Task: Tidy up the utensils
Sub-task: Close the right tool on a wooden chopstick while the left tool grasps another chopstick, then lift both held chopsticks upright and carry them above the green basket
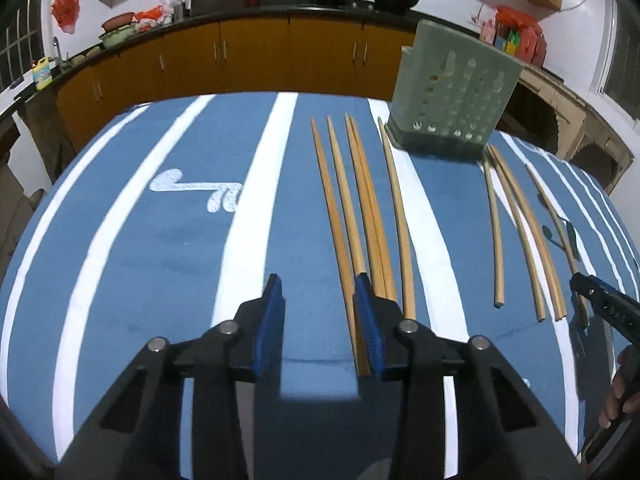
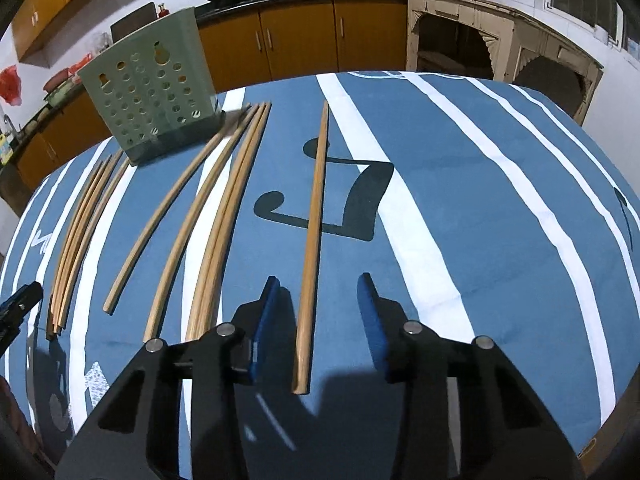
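Table with blue cloth (image 1: pixel 140 240), white stripes; printed marks on it, a white squiggle (image 1: pixel 196 194) in the left wrist view and a dark glyph (image 2: pixel 340 200) in the right wrist view, neither readable as a word. No brand or legible label anywhere; the yellow bottle (image 1: pixel 43 73) on the back counter has a label too small to read.

Green perforated utensil holder (image 1: pixel 452 96) stands upright at the far side of the table. Wooden chopsticks lie flat in front of it, running lengthwise: left group of five (image 1: pixel 360 208) just left of the holder, right group (image 1: pixel 520 240) spread to its right.

Left gripper (image 1: pixel 318 320): blue pads partly open, low over the near ends of the left group. The leftmost chopstick (image 1: pixel 340 240) runs between the fingers, hard against the right-hand pad; the left-hand pad is clear of it, not clamped.

Right gripper (image 2: pixel 320 320): partly open, straddling the near end of a single chopstick (image 2: pixel 314 216) that lies apart from the rest, right of them. Gap shows on both sides of the stick, pads not pressing.

A hand (image 1: pixel 620 392) shows at the right edge of the left wrist view, holding the right gripper.
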Demonstrator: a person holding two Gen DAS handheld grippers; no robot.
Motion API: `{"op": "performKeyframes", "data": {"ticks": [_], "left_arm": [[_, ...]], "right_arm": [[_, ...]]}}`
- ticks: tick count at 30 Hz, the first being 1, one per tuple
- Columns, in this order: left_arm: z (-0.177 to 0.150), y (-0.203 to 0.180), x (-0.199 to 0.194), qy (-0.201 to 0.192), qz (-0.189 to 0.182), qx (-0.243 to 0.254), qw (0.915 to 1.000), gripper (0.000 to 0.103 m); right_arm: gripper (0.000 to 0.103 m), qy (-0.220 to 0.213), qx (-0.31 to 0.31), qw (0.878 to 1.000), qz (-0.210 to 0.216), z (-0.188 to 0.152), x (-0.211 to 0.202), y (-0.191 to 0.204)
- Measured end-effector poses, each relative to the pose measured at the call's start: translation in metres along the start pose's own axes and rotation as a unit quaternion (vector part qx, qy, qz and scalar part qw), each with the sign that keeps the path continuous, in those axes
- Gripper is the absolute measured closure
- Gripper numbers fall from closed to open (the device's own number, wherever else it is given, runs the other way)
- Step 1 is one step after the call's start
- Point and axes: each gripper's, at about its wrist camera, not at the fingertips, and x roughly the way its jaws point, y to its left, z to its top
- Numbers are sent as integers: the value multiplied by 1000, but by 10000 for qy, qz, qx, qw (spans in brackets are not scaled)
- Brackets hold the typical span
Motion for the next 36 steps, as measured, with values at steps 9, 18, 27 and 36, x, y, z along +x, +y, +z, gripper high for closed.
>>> {"op": "performKeyframes", "data": {"ticks": [9,18,27,36], "left_arm": [[3,-6,14,211,42,108,9997,80],[30,9,34,229,386,69,9990,95],[40,20,43,122,349,172,9992,85],[21,20,30,83,202,190,9996,83]], "right_arm": [[62,-36,-143,9999,-62,2,2,4],[95,-9,112,9999,32,24,17,-18],[95,-28,471,9989,53,38,27,-38],[94,-50,393,9992,97,21,16,-36]]}}
